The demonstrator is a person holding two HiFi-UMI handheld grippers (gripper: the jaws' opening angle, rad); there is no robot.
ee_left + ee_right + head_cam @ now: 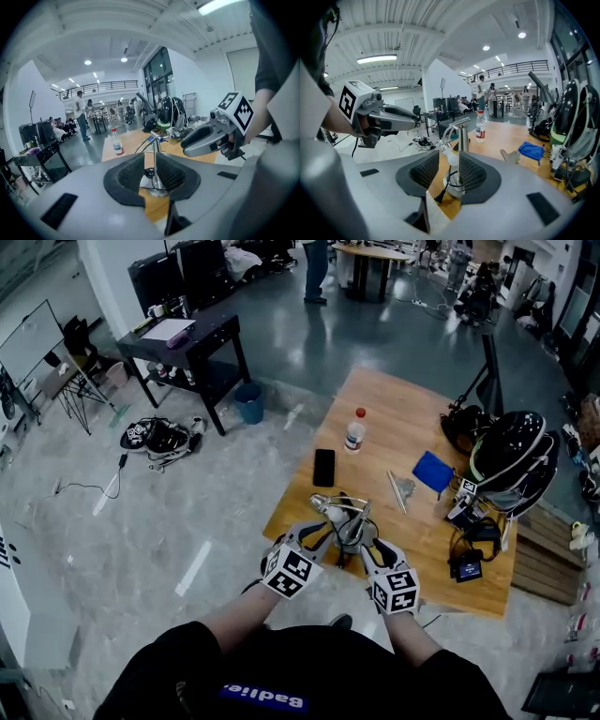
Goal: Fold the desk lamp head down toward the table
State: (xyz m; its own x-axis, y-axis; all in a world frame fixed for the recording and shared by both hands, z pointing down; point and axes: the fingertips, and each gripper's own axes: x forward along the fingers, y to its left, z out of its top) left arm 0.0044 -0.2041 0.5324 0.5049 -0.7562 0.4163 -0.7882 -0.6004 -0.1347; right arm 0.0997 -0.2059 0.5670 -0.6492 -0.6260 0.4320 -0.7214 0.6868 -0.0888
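A silver desk lamp (345, 519) stands near the front edge of the wooden table (394, 409). Its upright post (462, 140) carries a curved neck that arcs over to a white bulb (451, 158) hanging low above the round base (452, 185); a black cord lies coiled on that base. My left gripper (326, 538) is just left of the lamp and my right gripper (367, 549) just right of it. In the left gripper view the left gripper (151, 173) is open, with the post (154, 159) seen through the gap. The right gripper (449, 176) is open too, and the lamp stands just beyond its pads.
On the table beyond the lamp are a black phone (323, 467), a water bottle (354, 430), a blue cloth (433, 472) and small metal parts (403, 488). A black-and-white helmet (511, 451) and cabled devices crowd the right end. The table's near edge is right under my grippers.
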